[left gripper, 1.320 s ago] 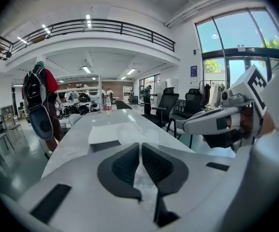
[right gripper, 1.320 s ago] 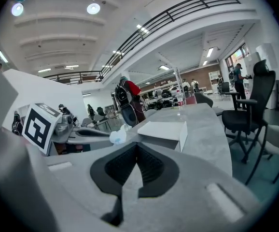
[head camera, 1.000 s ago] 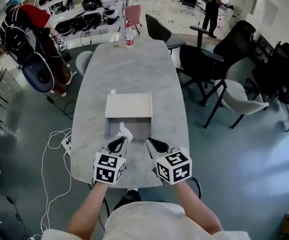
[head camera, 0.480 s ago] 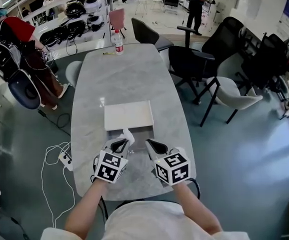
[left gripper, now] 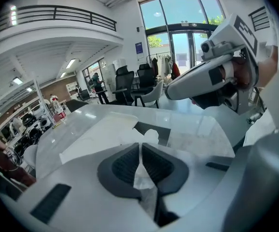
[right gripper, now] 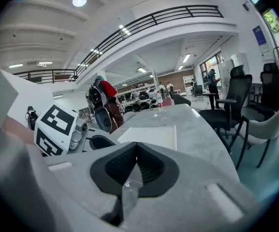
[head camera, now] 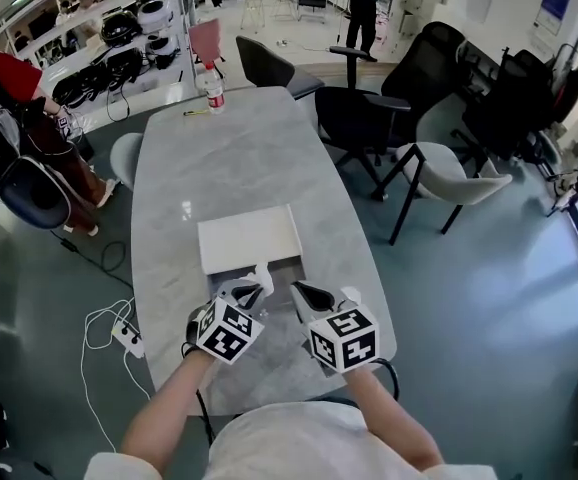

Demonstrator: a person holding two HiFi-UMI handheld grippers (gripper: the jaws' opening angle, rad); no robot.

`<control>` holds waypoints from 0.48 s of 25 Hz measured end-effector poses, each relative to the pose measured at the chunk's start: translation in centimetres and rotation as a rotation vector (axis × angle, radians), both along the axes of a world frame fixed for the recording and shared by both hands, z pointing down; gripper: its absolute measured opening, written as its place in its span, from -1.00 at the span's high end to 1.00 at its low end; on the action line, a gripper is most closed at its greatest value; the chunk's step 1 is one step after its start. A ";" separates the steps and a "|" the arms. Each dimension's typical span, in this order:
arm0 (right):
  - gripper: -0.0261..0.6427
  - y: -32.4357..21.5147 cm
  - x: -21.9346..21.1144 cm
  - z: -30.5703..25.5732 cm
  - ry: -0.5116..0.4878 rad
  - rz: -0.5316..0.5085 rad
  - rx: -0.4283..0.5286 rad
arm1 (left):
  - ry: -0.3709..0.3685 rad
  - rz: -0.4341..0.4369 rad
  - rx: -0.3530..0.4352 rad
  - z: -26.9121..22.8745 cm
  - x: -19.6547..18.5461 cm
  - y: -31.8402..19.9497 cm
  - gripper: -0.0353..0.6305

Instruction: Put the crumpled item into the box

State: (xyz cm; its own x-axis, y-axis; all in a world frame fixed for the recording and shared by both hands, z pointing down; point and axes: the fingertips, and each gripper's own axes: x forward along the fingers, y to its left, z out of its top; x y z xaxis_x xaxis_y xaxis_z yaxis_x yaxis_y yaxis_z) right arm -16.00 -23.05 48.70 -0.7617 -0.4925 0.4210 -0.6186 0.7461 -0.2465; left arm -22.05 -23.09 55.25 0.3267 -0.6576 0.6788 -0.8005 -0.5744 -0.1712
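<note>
Since a second ago my left tongs (head camera: 252, 286) have rolled, so the marker cube now sits cocked on a corner, and both hands have eased slightly nearer the box (head camera: 247, 238). My head has swung too, so the table (head camera: 229, 158) and box now lie skewed in the head view. The right tongs (head camera: 299, 290) have hardly moved against the left.

My left tongs (left gripper: 139, 146) are clamped on the crumpled item (left gripper: 142, 175), a white wad of paper pinched thin between the pads. Its long axis runs along the tongs. One end trails back toward me between the pads, and the other pokes out past the tips, up and away from me, toward the box (left gripper: 101, 134). In the head view that free end (head camera: 260, 273) sits just at the near edge of the box's dark opening, with the white lid lying open flat beyond it.

My right tongs (right gripper: 136, 146) are closed tip to tip with nothing between them, just beside the left, aimed at the box (right gripper: 151, 135).
</note>
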 end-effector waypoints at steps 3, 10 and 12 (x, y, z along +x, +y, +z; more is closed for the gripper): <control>0.91 0.0 0.0 0.4 0.008 0.017 -0.006 | -0.045 0.069 -0.015 1.1 0.6 -0.2 0.82; 0.91 0.0 1.1 1.3 0.028 0.060 -0.025 | -0.125 0.168 -0.042 3.1 1.7 -1.2 0.82; 0.91 0.0 1.6 1.6 0.032 0.075 -0.030 | -0.140 0.185 -0.054 3.7 1.7 -1.4 0.82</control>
